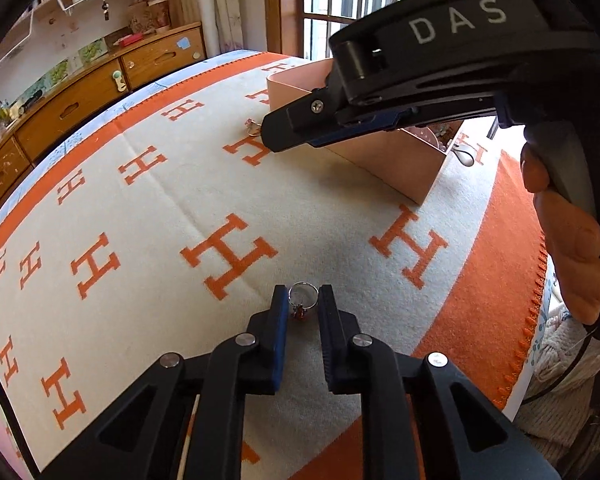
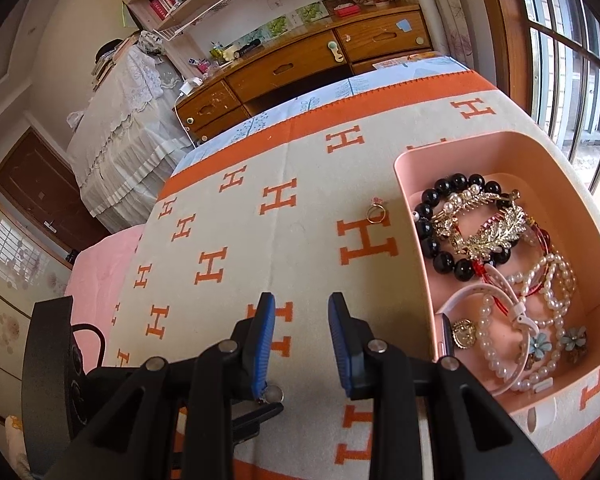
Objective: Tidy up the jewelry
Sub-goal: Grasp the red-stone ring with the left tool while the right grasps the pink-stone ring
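While the left gripper [image 1: 303, 306] pointed steeply down at a bed, its two blue-padded fingers were clamped on a small silver ring [image 1: 302, 299] with a dark red stone. Both pads appeared to touch the band, one on each side, and the ring rested on a cream blanket [image 1: 148, 216] patterned with orange letter H shapes. The red stone sat low between the pads, toward the camera, and the band stood upright.

The right gripper [image 2: 302, 312] hovered over the same blanket with its fingers parted and nothing between them. Just to its right stood a pink tray [image 2: 410, 216] holding a heap of jewellery: a black bead bracelet [image 2: 432, 236], a gold leaf brooch [image 2: 492, 236], pearl strands [image 2: 548, 276] and small blue flower pieces [image 2: 536, 344]. A second ring [image 2: 375, 213], gold with a pink stone, lay on the blanket just beside the tray's left wall, well ahead of the right gripper.

Judging by its look, the silver ring would be very light, hard and smooth, so it could slip or twist out of the pads if squeezed off centre. Holding it across the band, as seemed to be the case, looked sound; pressing on the stone setting risked tipping it. The soft blanket would likely let it sink slightly under pressure.
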Action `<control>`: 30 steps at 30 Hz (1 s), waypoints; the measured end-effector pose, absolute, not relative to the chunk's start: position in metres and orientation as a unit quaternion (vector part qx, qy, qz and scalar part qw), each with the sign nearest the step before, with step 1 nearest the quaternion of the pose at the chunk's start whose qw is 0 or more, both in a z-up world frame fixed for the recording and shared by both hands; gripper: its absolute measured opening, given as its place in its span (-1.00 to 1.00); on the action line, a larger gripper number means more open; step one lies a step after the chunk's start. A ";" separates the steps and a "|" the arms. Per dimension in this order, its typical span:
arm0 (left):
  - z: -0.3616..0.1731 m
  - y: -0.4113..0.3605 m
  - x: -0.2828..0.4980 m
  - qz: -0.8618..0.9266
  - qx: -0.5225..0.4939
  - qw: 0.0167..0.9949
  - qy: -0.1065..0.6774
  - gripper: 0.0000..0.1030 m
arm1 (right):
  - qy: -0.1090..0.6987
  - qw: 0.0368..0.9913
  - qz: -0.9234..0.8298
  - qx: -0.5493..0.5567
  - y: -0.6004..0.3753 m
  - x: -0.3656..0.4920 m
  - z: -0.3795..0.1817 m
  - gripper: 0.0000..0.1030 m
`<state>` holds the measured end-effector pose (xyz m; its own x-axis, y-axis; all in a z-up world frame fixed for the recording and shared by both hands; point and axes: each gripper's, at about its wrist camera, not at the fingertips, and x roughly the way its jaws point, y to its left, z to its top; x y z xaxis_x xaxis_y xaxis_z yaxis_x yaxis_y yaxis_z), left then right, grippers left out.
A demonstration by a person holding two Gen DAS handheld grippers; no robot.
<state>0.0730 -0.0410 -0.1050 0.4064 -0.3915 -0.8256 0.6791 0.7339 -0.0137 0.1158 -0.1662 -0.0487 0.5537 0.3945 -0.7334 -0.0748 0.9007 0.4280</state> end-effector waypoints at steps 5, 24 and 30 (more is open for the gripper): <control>-0.096 -0.018 0.077 -0.288 0.118 0.845 0.435 -0.75 | 0.446 0.873 0.104 0.170 -0.156 0.127 -0.048 -0.46; -0.069 0.067 0.080 -0.209 0.043 0.869 0.447 -0.75 | 0.430 0.877 -0.186 0.108 -0.117 0.196 -0.089 -0.37; -0.058 0.060 0.079 -0.206 0.042 0.869 0.448 -0.75 | 0.425 0.872 -0.206 0.126 -0.127 0.206 -0.089 -0.36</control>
